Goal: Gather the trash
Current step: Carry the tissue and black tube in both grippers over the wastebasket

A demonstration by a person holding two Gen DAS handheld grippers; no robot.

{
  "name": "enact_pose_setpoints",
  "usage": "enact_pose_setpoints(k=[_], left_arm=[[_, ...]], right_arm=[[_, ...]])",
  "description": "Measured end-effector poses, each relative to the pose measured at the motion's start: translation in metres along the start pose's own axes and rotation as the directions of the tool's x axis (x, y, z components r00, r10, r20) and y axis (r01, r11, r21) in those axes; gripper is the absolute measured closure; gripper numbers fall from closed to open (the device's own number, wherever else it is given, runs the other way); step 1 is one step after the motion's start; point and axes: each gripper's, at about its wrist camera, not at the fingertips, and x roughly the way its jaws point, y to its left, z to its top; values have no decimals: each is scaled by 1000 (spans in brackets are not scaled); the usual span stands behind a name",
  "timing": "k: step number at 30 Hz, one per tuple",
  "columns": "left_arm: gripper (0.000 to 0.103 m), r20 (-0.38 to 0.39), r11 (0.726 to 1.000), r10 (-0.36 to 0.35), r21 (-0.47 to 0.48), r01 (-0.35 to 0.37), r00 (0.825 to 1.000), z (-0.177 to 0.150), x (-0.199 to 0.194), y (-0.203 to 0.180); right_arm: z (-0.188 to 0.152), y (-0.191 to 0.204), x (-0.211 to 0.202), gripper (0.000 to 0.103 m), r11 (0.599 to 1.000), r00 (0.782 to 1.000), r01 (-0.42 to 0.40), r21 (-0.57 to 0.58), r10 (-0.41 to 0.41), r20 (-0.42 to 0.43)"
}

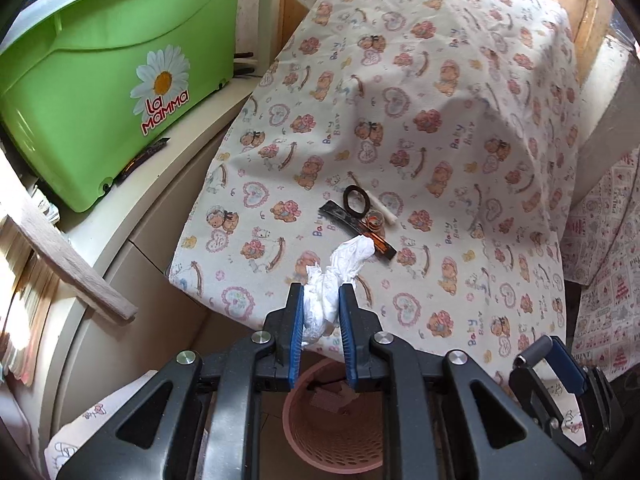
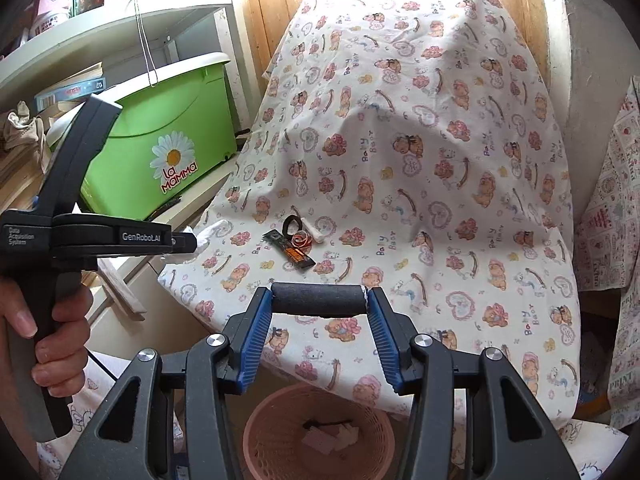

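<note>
Left tongs (image 1: 323,294) pinch crumpled tissue (image 1: 344,264); right tongs (image 2: 318,304) clamp black roller (image 2: 318,300); bear-print cloth (image 2: 460,184), pink basket (image 2: 280,440) below, contents unclear.

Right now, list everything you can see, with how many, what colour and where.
tissue: one, white, crumpled, pinched in left gripper
roller: one, black cylinder, clamped in right gripper
wrapper: one, black and orange, on cloth
hair band: one, dark, on cloth
stick: one, white, beside hair band
basket: one, pink, below the cloth's edge, scraps inside
cloth: one, bear print, draped
tub: one, green, on shelf
left gripper: shut
right gripper: shut
hand: one, holding left gripper's handle
</note>
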Motion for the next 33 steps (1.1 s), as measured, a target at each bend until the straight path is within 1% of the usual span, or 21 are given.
enact_pose_setpoints(k=[3, 5, 7, 9, 11, 12, 14, 16, 17, 19, 21, 22, 23, 24, 26, 30, 32, 33], left_arm=[[87, 13, 1000, -1, 17, 1, 1000, -22, -7, -5], [87, 1, 999, -4, 33, 4, 1000, -36, -4, -8], [87, -30, 999, -19, 43, 20, 999, -46, 5, -9], [87, -77, 999, -31, 40, 34, 997, -55, 16, -10], [87, -128, 998, -55, 35, 60, 990, -64, 26, -9], [87, -147, 997, -58, 38, 65, 987, -67, 31, -10], [87, -167, 997, -41, 57, 51, 985, -73, 38, -12], [87, -191, 997, -27, 71, 41, 981, -77, 46, -13], [87, -212, 996, -33, 69, 49, 977, -79, 51, -13], [87, -253, 996, -39, 67, 58, 967, -84, 60, -13], [87, -264, 995, 5, 95, 21, 965, -90, 66, -15], [87, -263, 994, 18, 110, 11, 965, -93, 67, -16], [87, -271, 993, 15, 113, 16, 963, -96, 69, -17], [87, -284, 994, 4, 105, 27, 959, -98, 71, -16], [87, -324, 995, -11, 85, 41, 946, -102, 82, -14], [87, -393, 995, 27, 94, 12, 919, -113, 109, -13], [86, -427, 995, 33, 95, 9, 904, -118, 125, -14], [86, -435, 996, 43, 93, -3, 900, -120, 131, -14]], right_arm=[[-12, 0, -7, 52, 1000, 1000, -14, -10, 14, -15], [-21, 2, -11, 52, 999, 999, -33, -18, 33, -25], [-31, 4, -10, 52, 998, 998, -54, -40, 52, -42], [-40, 5, -4, 52, 997, 996, -57, -55, 53, -66], [-47, 5, 5, 52, 996, 991, -72, -57, 65, -117], [-50, 5, 9, 52, 995, 986, -89, -55, 80, -143], [-56, 7, 17, 52, 992, 976, -115, -50, 104, -189], [-62, 7, 24, 52, 992, 969, -122, -37, 110, -222], [-65, 6, 28, 52, 992, 965, -120, -26, 110, -239], [-73, 6, 39, 52, 991, 946, -131, -12, 122, -299], [-82, 6, 51, 52, 990, 924, -142, 0, 132, -359], [-88, 5, 57, 52, 990, 913, -142, 1, 131, -386], [-93, 5, 62, 52, 992, 906, -130, -1, 118, -407], [-98, 4, 66, 52, 994, 901, -113, -5, 101, -422], [-107, 3, 74, 52, 995, 889, -97, -16, 79, -451], [-117, 4, 87, 52, 997, 875, -76, -31, 52, -481], [-122, 4, 96, 52, 997, 864, -67, -35, 41, -502], [-125, 4, 100, 52, 998, 858, -59, -38, 31, -512]])
